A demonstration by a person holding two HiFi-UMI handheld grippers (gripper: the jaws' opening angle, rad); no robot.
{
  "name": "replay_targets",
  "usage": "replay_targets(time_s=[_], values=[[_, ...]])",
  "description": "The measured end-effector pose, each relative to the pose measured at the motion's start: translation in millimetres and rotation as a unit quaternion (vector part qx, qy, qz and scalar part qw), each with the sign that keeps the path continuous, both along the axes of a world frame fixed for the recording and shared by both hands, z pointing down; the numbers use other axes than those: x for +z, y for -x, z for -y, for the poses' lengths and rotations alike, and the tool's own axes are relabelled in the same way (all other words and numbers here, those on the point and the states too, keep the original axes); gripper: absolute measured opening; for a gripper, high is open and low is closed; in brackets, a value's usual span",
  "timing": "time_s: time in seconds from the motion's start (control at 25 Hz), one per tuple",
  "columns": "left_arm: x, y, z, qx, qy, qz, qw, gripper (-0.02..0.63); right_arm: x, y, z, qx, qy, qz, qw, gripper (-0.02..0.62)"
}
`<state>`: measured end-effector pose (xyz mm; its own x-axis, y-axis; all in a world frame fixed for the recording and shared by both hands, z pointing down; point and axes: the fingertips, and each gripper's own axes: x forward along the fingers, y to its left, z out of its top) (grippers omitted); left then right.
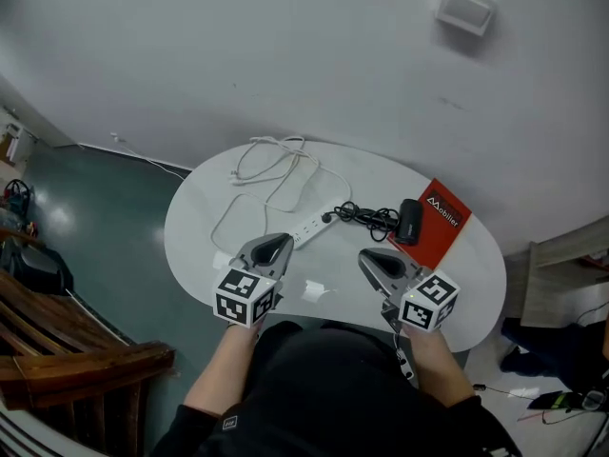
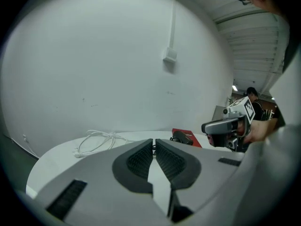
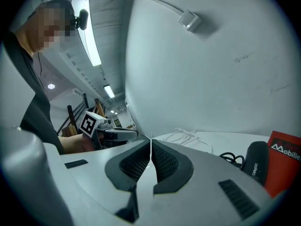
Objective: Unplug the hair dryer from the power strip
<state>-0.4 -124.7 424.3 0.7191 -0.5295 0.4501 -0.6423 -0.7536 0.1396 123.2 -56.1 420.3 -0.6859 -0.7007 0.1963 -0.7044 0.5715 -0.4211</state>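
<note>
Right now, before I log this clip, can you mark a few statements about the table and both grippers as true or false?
1. The hair dryer lies partly on the red book. True.
2. The right gripper holds the plug. False: its jaws are shut on nothing, short of the plug.
3. The plug sits in the power strip. True.
4. The left gripper has its jaws wide open. False: they are shut and empty.
5. The white cable lies on the floor. False: it is coiled on the table.

Left claw (image 1: pixel 274 250), jaws together, empty; right claw (image 1: pixel 369 261) likewise; both side by side
</note>
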Motion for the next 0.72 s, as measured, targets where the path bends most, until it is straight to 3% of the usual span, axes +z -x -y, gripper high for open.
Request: replay_targets(time_s=[0.32,0.56,0.72], values=[[22,-10,23,0.021,0.02,0.018,0.9994,0.028,24,0,26,0.001,0.035,0.011,0.999,0.035],[33,-4,48,0.048,0.031,0.018,0.9982,0.028,28,22,53,0.015,0.056,0.013,0.998,0.035],[44,-5,62,0.061,0.038,0.013,0.9973,0.028,35,41,65,0.001,0.067,0.006,0.998,0.035]])
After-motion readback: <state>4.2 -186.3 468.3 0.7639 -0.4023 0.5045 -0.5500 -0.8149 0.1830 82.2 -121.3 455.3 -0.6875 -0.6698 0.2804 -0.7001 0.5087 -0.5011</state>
